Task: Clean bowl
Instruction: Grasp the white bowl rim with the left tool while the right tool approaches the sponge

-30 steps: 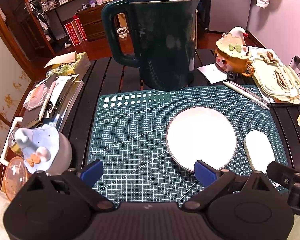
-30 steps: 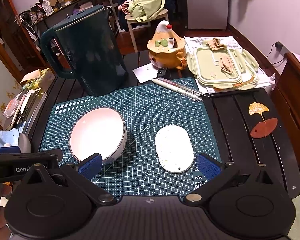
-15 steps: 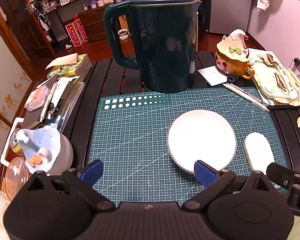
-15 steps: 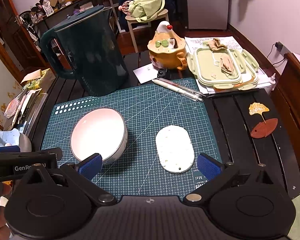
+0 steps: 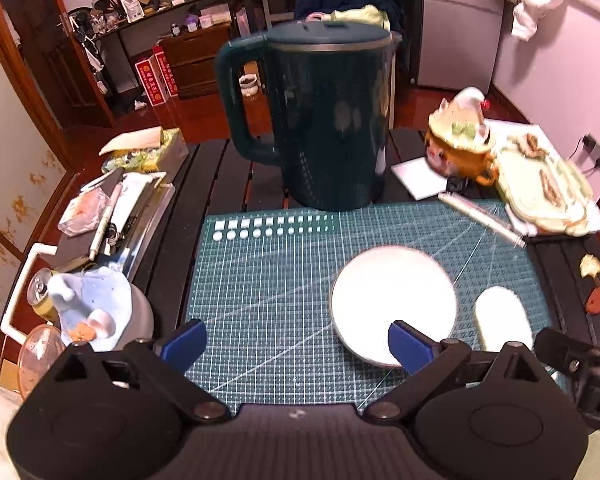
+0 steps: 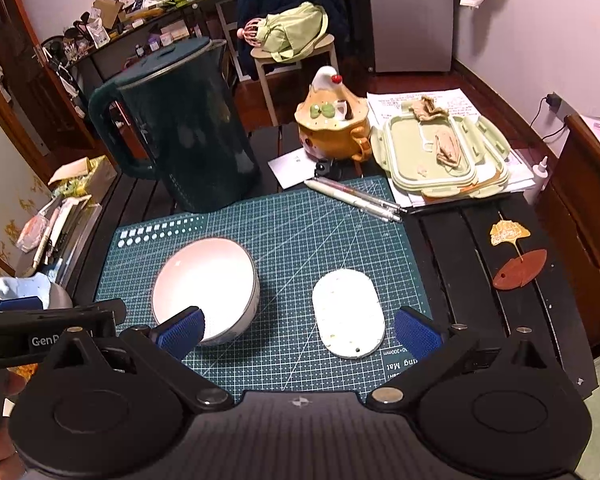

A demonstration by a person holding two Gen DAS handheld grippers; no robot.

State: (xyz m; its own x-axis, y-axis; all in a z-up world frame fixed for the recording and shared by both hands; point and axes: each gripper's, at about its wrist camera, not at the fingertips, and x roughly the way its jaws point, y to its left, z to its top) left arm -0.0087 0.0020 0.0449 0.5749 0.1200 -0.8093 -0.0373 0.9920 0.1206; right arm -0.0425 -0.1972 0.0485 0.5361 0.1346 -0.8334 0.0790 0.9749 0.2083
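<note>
Both claws wide open over the cutting mat, holding nothing.

White bowl (image 6: 206,286) sits upright on the green cutting mat (image 6: 300,220) on the dark slatted bench (image 6: 500,280) — white oval sponge (image 6: 349,314) lies just beside it, apart. Left claw (image 5: 296,344) has its blue right pad in front of the bowl's near rim; contact unclear. Right claw (image 6: 298,334) brackets the sponge, its left pad in front of the bowl's edge. Dark green kettle (image 5: 320,120) stands at the mat's far edge — left view blurred.
</note>
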